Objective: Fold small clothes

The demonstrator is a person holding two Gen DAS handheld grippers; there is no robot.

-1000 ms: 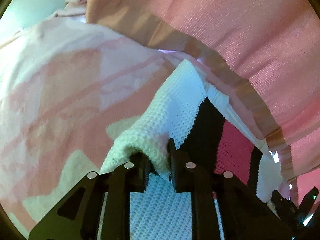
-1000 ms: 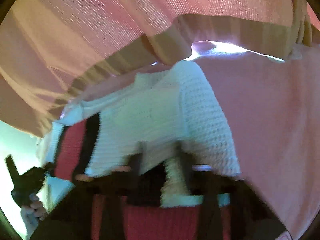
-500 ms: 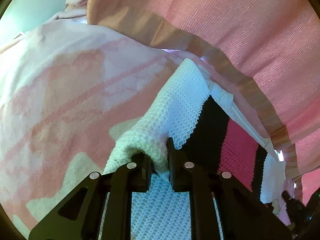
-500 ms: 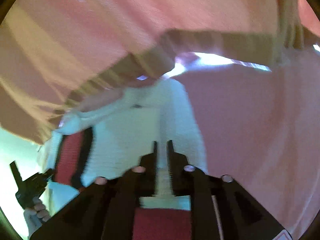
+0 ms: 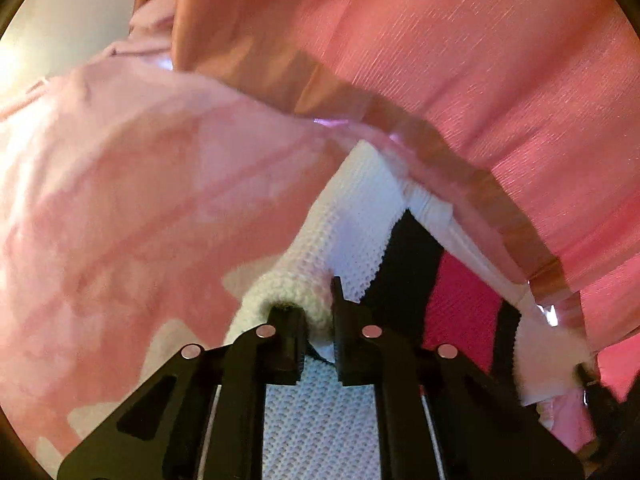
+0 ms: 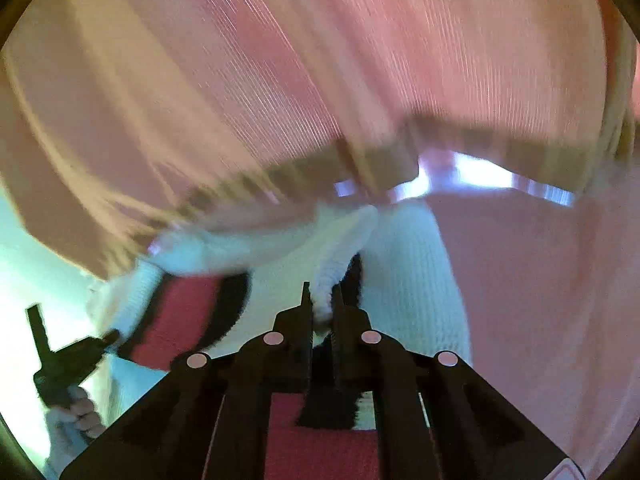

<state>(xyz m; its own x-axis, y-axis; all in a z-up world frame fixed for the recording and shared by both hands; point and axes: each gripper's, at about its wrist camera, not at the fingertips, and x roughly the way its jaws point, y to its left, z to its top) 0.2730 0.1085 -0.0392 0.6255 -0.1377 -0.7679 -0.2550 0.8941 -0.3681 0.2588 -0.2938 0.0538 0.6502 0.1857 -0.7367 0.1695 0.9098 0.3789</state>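
A small knitted garment (image 5: 360,216), white with black and pink-red stripes, hangs stretched between my two grippers above a pink patterned blanket (image 5: 120,208). My left gripper (image 5: 316,312) is shut on a bunched white edge of it. My right gripper (image 6: 320,300) is shut on another white edge of the same garment (image 6: 404,264). The left gripper also shows at the lower left of the right wrist view (image 6: 72,352), held by a gloved hand. Part of the right gripper shows at the lower right edge of the left wrist view (image 5: 596,384).
A pink curtain with a tan hem (image 5: 460,60) hangs close behind the garment and fills the top of both views (image 6: 280,80). A pale wall (image 5: 60,12) shows at the far left. The blanket (image 6: 540,280) spreads to the right.
Both grippers stay shut on the garment. The right gripper has drawn its edge into a narrow bunch and moved away from the left one, so the garment is pulled more taut and its stripes show wider.
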